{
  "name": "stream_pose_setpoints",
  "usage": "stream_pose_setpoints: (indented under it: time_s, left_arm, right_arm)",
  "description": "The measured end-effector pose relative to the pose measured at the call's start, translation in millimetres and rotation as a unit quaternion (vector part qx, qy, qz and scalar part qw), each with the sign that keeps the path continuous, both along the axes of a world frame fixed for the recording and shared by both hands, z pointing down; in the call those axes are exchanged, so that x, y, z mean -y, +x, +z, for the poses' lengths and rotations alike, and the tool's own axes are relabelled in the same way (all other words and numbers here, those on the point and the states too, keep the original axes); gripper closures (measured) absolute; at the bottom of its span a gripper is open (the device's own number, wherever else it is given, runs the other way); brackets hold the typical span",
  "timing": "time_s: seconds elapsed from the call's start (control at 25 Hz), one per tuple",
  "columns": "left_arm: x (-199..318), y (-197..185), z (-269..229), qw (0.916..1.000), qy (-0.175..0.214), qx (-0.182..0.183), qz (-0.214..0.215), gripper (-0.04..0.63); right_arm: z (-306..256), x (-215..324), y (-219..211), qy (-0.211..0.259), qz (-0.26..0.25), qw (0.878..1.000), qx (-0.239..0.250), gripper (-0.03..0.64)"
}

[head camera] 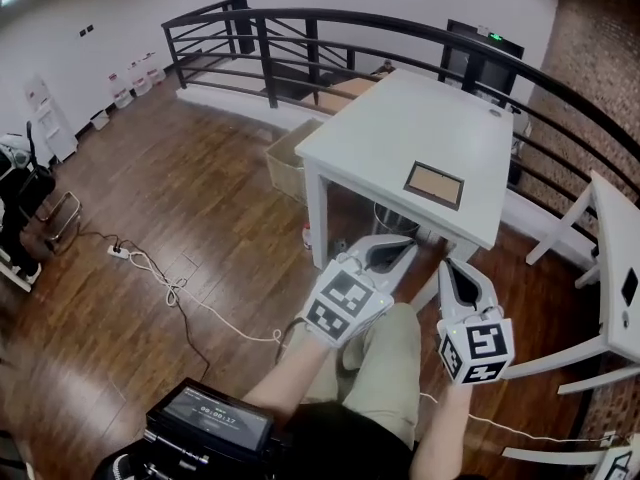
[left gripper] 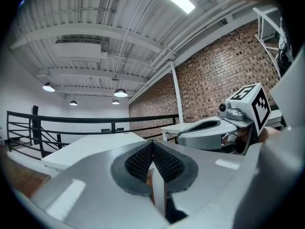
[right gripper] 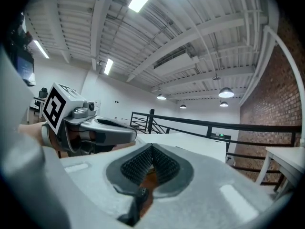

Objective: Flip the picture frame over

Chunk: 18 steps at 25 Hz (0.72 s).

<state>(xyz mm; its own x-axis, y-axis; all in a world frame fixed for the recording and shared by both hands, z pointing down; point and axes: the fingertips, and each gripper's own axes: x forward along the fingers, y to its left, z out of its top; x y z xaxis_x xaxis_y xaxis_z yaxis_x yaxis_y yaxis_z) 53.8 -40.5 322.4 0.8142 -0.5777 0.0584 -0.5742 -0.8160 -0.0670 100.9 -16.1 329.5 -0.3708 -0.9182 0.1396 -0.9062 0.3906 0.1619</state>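
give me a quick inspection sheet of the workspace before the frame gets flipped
surface: white rectangular table, standing on a brown wooden floor
job's things: dark-rimmed picture frame with a tan panel, lying flat near the table's near edge, untouched
clutter: nothing seen on the tabletop besides the frame; tan open box beside the table
grippers: left gripper and right gripper both shut and empty, side by side short of the table
cables: white cable looping across the floor from a white power strip
surroundings: black metal railing behind the table; red brick wall and a second white table at right
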Motion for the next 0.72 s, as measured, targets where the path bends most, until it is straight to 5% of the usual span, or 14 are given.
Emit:
stream_pose_setpoints:
  time_s: [0.72]
  left_arm:
    - [-129,-26,17,0.9995,-0.014,-0.025,-0.011,0.578]
  right_arm:
    - [32,-125,-19,-0.033,-0.029,0.999,-0.013,0.624]
